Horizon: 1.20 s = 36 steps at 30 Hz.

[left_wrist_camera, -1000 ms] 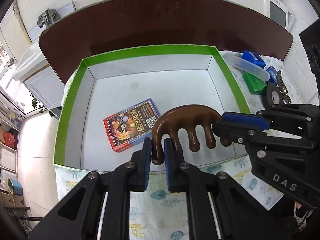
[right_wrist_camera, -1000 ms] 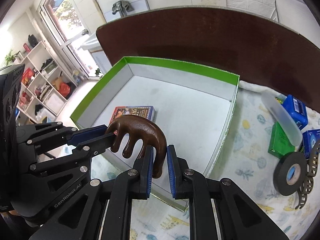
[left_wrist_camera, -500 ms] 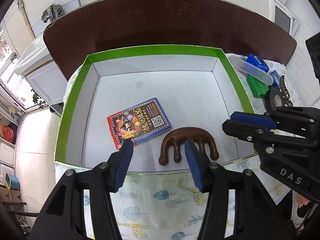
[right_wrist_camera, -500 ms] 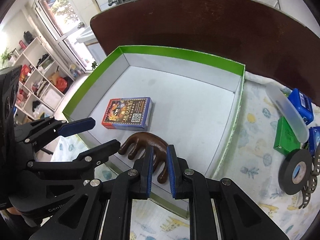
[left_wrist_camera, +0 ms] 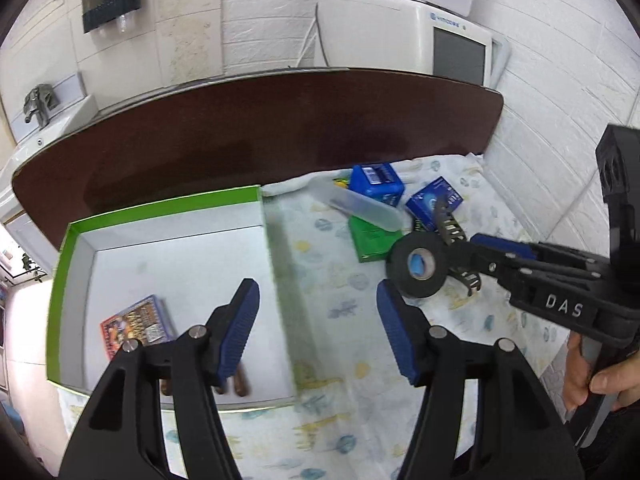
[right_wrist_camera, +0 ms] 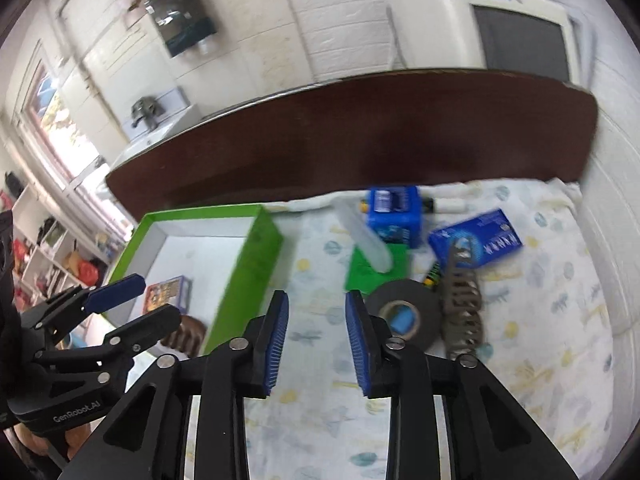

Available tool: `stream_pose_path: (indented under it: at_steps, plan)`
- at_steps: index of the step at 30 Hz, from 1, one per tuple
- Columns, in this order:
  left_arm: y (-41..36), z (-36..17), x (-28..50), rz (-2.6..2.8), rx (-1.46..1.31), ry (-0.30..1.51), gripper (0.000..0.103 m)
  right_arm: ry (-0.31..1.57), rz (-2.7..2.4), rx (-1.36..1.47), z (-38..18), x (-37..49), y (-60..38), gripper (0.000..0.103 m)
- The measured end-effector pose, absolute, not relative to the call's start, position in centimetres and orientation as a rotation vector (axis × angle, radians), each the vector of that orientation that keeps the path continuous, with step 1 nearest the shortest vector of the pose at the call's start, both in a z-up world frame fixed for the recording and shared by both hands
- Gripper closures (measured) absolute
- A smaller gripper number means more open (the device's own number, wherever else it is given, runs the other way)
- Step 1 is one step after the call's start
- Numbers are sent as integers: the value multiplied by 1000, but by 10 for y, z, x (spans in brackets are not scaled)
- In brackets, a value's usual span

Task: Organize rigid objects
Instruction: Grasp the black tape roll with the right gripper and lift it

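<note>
while the wooden comb [left_wrist_camera: 240, 385] lies in the green box [left_wrist_camera: 168, 206], both grippers' jaws have just been opening, empty.

green box [left_wrist_camera: 160, 208], black tape [left_wrist_camera: 418, 266], blue-padded claws

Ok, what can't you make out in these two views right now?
- Wooden comb in the green box: left wrist view, mostly hidden behind the left gripper.
- Black tape roll: right wrist view, near edge hidden by the right gripper.
- Print on the blue boxes: blurred.
</note>
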<state>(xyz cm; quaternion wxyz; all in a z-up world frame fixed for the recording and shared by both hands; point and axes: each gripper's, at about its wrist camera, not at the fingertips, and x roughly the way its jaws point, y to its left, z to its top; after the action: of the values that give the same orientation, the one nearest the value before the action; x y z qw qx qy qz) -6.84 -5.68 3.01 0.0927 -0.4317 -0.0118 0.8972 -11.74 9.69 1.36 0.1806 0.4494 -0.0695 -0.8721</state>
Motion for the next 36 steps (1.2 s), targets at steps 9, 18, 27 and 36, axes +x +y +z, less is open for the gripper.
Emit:
stream_pose_path:
  at_steps: [9, 18, 27, 36]
  plan:
    - [8, -25, -107, 2535, -1455, -26, 55, -624, -2315, 1529, -78, -117, 170, 69]
    - [23, -45, -139, 2502, -1522, -58, 55, -720, -2399, 1507, -91, -141, 185, 69]
    - [23, -63, -150, 2426, -1550, -121, 73, -599, -2330, 1472, -78, -163, 173, 69]
    - [19, -55, -132, 2439, -1516, -121, 77, -514, -2287, 1427, -71, -160, 158, 75]
